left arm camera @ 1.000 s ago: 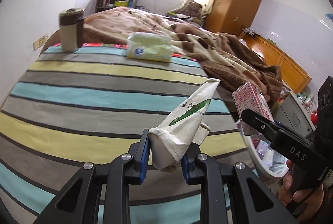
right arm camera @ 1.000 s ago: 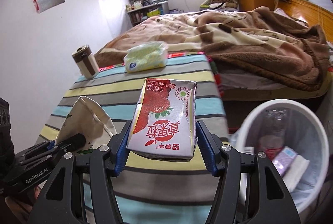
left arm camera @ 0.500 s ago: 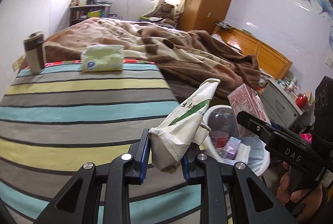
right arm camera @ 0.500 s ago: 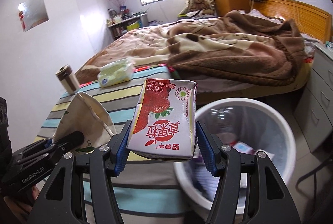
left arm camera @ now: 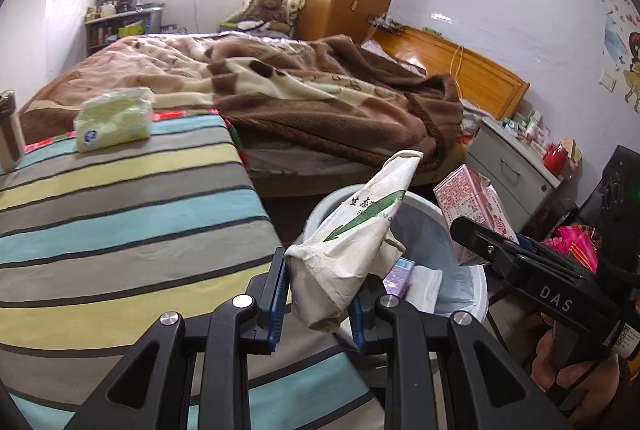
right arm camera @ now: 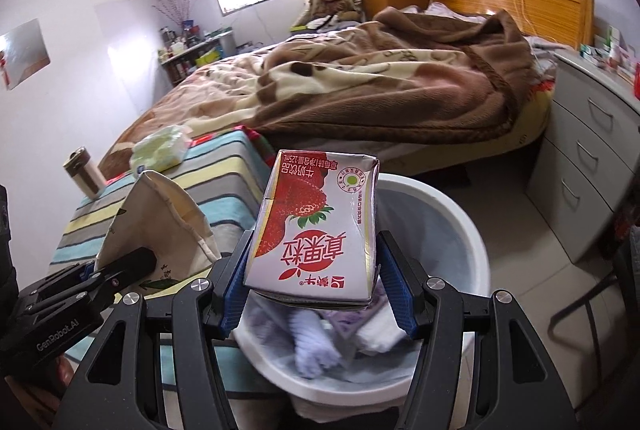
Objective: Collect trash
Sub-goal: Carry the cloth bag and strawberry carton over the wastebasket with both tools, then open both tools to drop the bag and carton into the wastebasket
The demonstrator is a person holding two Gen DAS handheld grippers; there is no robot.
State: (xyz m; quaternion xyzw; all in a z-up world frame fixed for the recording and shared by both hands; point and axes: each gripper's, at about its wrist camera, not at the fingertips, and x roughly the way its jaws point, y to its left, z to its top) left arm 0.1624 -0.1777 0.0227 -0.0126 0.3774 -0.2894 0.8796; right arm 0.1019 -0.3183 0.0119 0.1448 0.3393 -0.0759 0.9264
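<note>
My left gripper (left arm camera: 318, 300) is shut on a crumpled white paper cone with a green print (left arm camera: 352, 230), held at the near rim of the white waste bin (left arm camera: 478, 290). My right gripper (right arm camera: 314, 284) is shut on a strawberry milk carton (right arm camera: 316, 230), held upright over the bin (right arm camera: 448, 206), which holds paper scraps and a purple packet. The right view shows the paper cone (right arm camera: 160, 226) and the left gripper (right arm camera: 116, 272) at lower left. The left view shows the carton (left arm camera: 474, 206) and the right gripper (left arm camera: 492, 246) at right.
A striped tablecloth (left arm camera: 120, 210) covers the table left of the bin, bearing a tissue pack (left arm camera: 114, 120) and a brown flask (left arm camera: 8, 130). A bed with a brown blanket (left arm camera: 320, 98) lies beyond. Grey drawers (right arm camera: 580, 166) stand right of the bin.
Both grippers have swung from over the striped table towards the bin. The bin now lies directly under the carton and beside the paper cone. Both grips are unchanged.
</note>
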